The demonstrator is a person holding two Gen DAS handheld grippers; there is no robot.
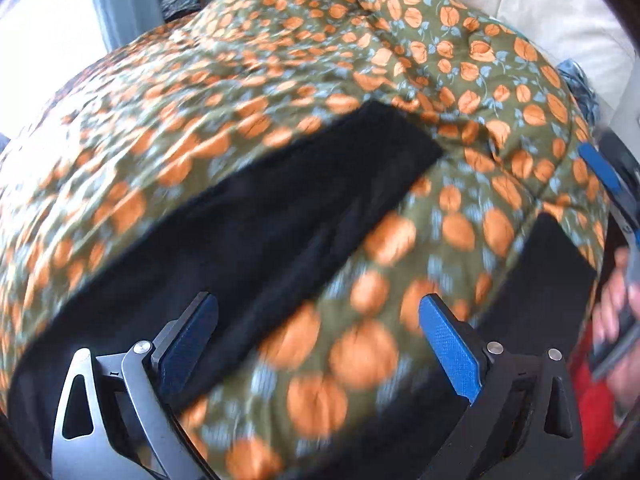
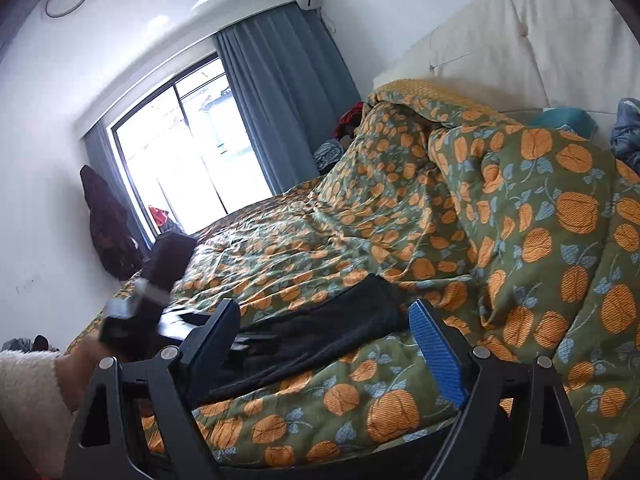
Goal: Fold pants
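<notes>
Black pants (image 1: 280,216) lie spread on a bed quilt with orange pumpkins. One leg runs up and right from my left gripper; the other leg (image 1: 548,280) lies at the right. My left gripper (image 1: 316,340) is open and empty, hovering just above the pants' near end. In the right wrist view the pants (image 2: 320,332) lie flat ahead of my right gripper (image 2: 324,344), which is open and empty. The left gripper (image 2: 152,288) shows there, blurred, at the left above the pants. The right gripper's blue finger (image 1: 600,172) shows at the right edge of the left wrist view.
The quilt (image 2: 400,220) is bunched into a high heap (image 2: 540,200) at the right, against a white padded headboard (image 2: 520,40). A window (image 2: 180,152) with blue curtains (image 2: 280,92) is behind the bed. Dark clothing (image 2: 108,224) hangs on the left wall.
</notes>
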